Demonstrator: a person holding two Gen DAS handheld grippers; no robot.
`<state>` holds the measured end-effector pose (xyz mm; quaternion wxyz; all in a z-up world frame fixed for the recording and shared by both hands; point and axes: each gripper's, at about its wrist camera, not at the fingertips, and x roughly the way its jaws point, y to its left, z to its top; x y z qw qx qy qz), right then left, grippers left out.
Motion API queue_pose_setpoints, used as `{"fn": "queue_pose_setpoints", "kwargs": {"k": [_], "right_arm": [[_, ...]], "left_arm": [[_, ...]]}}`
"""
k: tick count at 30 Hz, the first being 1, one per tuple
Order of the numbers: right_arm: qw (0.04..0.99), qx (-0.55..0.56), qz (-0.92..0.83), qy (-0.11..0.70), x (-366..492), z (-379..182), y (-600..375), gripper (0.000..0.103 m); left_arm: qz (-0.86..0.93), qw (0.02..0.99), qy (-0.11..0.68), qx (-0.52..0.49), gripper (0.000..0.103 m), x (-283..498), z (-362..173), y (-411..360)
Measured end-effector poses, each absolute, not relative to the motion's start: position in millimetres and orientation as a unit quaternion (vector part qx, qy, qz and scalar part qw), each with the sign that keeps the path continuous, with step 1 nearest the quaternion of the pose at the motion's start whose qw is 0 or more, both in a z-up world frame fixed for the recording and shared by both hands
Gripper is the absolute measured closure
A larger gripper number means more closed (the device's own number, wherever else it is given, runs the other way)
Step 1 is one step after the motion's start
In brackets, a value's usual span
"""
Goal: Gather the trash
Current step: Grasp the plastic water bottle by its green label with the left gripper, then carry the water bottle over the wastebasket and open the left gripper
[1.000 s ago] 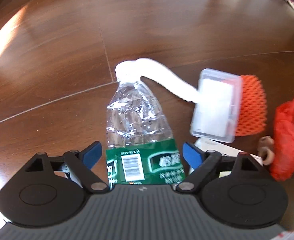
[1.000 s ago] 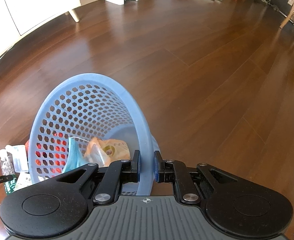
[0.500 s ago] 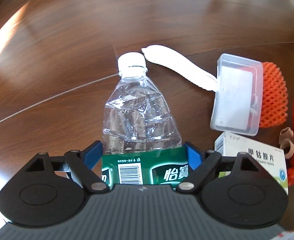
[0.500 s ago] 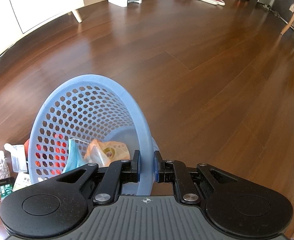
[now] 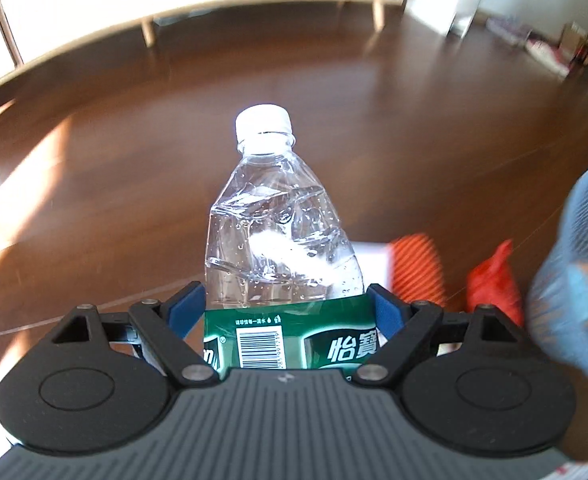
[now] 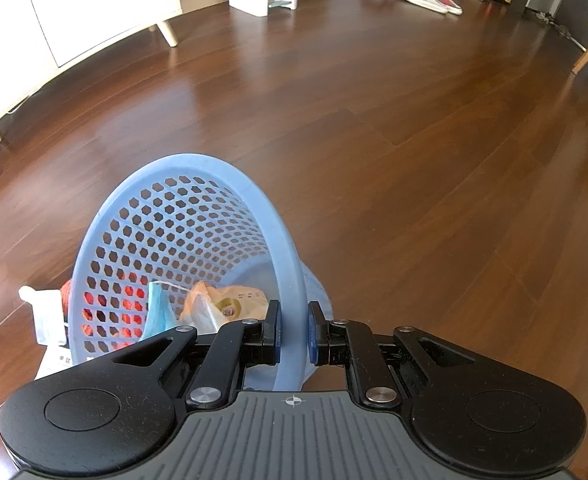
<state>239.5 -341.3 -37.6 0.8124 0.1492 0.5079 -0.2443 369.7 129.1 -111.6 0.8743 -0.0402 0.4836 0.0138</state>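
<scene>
Bottle (image 5: 281,216) first: I have it in my left gripper (image 5: 287,312), whose blue pads press on either side of the green label (image 5: 294,336), cap (image 5: 263,122) pointing away from me. It looks lifted off the floor (image 5: 93,184), though I can't see its base. Only one bottle shows.

My right gripper (image 6: 292,334) is pinched shut on the rim of the blue basket (image 6: 173,216), one finger inside the wall and one outside, and the basket is tipped with its mouth toward me. In the left view the basket is a blurred blue shape at the right edge.

I judge the step in hand to be carrying the bottle to the basket. The next move calls for swinging it right, over the rim, and letting the jaws part only once the bottle is past the lip, while the right gripper keeps the basket steady.

Counted inside the basket: one pale-blue piece (image 6: 155,312), perhaps a mask, and one orange-and-white wrapper (image 6: 221,304).

Outside it on the floor, counted in the left view: one orange mesh sleeve (image 5: 416,272), one red bag (image 5: 494,280), and one white box (image 5: 370,266), all blurred. The right view also shows a clear case (image 6: 47,320) and a carton corner (image 6: 55,360) just left of the basket.
</scene>
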Motion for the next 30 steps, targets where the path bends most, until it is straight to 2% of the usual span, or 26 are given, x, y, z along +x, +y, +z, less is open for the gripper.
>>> {"fn": "queue_pose_setpoints", "kwargs": {"k": [5, 13, 30], "right_arm": [[0.814, 0.152, -0.237, 0.507, 242, -37, -344, 0.094], [0.818, 0.15, -0.222, 0.509, 244, -37, -343, 0.094], [0.821, 0.15, -0.214, 0.508, 244, -40, -343, 0.094]], "left_arm": [[-0.01, 0.895, 0.443, -0.046, 0.018, 359, -63, 98], [-0.088, 0.9, 0.422, -0.061, 0.018, 367, -20, 47], [-0.155, 0.89, 0.424, -0.063, 0.018, 364, -21, -53]]}}
